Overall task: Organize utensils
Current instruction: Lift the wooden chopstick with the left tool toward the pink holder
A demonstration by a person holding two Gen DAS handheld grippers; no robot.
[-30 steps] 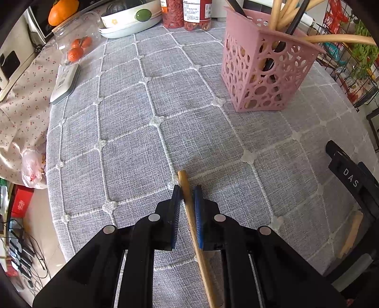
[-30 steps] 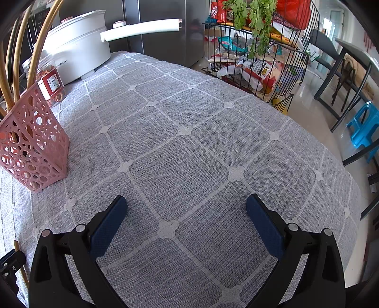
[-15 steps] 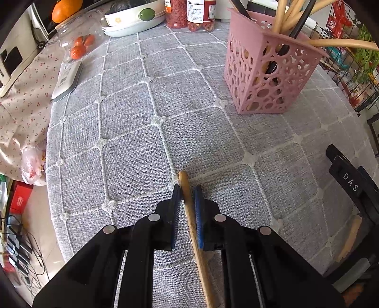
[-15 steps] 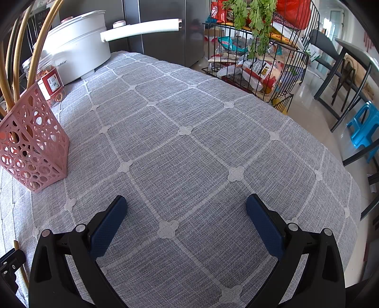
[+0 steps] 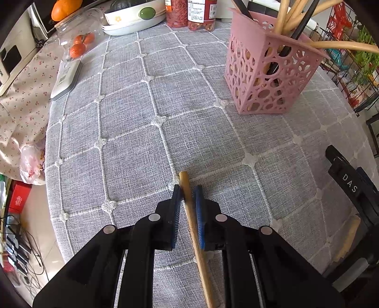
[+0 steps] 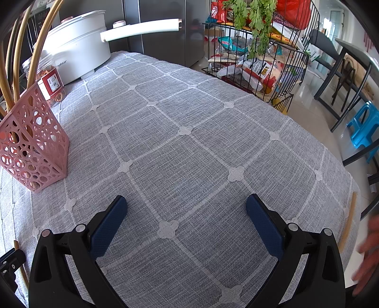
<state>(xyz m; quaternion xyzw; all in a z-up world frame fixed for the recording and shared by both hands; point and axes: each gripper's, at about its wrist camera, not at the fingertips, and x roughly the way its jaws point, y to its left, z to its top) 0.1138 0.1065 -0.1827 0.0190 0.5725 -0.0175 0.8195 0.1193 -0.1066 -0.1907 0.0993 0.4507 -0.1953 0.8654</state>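
Note:
My left gripper (image 5: 188, 192) is shut on a wooden utensil handle (image 5: 185, 184) that runs back between the blue pads, its end poking out just ahead of the fingertips, above the grey checked tablecloth (image 5: 132, 147). A pink perforated holder (image 5: 267, 71) with several wooden utensils and a black one stands ahead to the right. It also shows in the right wrist view (image 6: 30, 144) at the far left. My right gripper (image 6: 186, 206) is open and empty, low over the cloth. Its black body shows in the left wrist view (image 5: 353, 187). The held handle shows at the right wrist view's lower left (image 6: 20, 265).
A white remote (image 5: 66, 78), a jar of small tomatoes (image 5: 78, 42), a white bowl (image 5: 135, 16) and red jars (image 5: 189, 11) line the far side. A white pot (image 6: 75, 47) and a wire rack of groceries (image 6: 255, 61) stand beyond. A wooden strip (image 6: 348, 222) lies at the right table edge.
The left gripper has moved forward with the wooden handle, towards the pink holder. The right gripper has not moved.

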